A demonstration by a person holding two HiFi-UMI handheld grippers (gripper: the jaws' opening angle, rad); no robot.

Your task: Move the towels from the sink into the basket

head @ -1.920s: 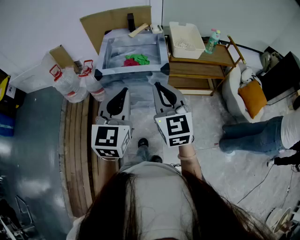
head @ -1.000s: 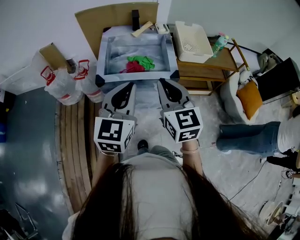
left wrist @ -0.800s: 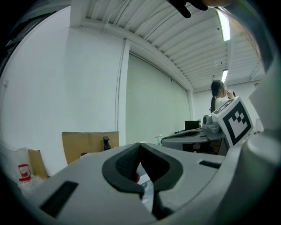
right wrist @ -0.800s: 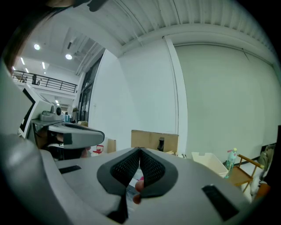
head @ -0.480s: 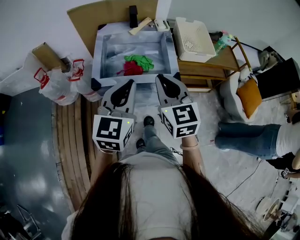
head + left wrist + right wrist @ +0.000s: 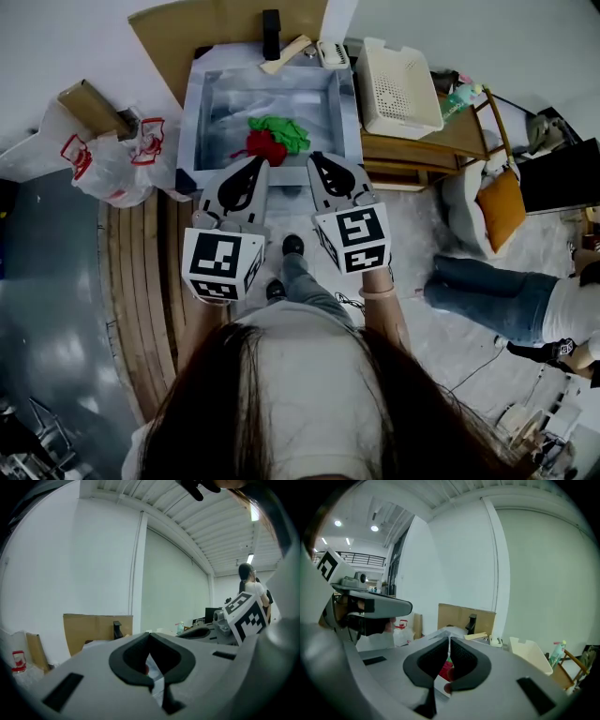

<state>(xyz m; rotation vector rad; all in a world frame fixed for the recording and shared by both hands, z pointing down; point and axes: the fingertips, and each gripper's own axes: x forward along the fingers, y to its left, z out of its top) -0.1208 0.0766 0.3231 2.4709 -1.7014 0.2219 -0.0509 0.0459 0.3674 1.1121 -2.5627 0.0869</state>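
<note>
The grey left gripper (image 6: 257, 163) and right gripper (image 6: 314, 157) hung closed and empty near the rectangular metal sink (image 6: 190, 112) holding crumpled red and green towels (image 6: 275, 139).

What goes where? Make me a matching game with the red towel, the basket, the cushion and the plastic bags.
Things: 1 red towel; 2 basket; 3 cushion; 4 plastic bags.
Places: A on the wooden shelf; B in the sink; C on the floor beside the sink; D on the white seat.
Pairs: 1-B, 2-A, 3-D, 4-C.
</note>
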